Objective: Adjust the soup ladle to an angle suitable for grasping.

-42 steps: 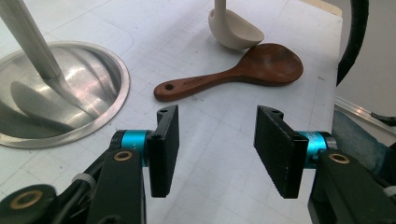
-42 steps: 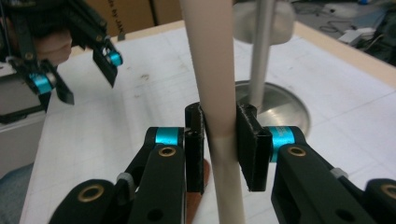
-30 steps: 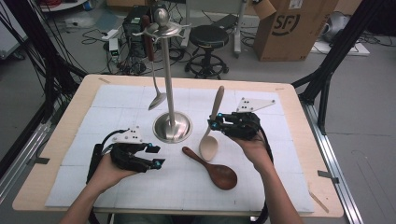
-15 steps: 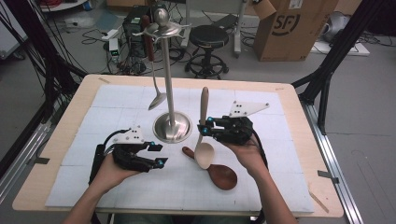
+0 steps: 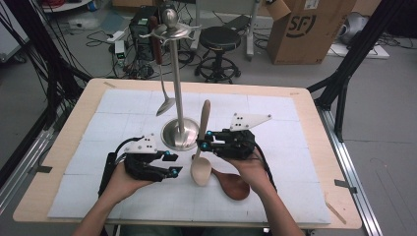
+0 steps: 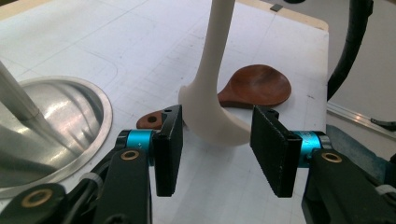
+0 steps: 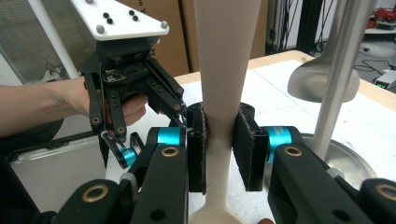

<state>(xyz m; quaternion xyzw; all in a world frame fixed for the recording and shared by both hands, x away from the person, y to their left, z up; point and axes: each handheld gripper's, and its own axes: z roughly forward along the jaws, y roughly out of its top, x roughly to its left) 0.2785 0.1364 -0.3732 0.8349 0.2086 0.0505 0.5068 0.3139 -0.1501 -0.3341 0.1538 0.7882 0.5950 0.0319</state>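
The right gripper point(image 5: 202, 143) is holding the pale wooden spoon point(image 5: 201, 147) by its handle, jaws squeezing it tight, with the bowl end hanging down just beside the metal stand point(image 5: 180, 137) on the bench point(image 5: 295, 98). The left gripper point(image 5: 173, 163) is waiting near the spoon's bowl, and its jaws have just been closing but are apart and not touching it. A dark wooden spoon point(image 5: 231, 183) is lying on the bench behind it.

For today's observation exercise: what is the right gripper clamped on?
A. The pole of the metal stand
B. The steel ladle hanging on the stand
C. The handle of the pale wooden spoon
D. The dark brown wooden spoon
C: in the right gripper view the right gripper has both pads pressed on the pale wooden spoon handle, holding it upright.
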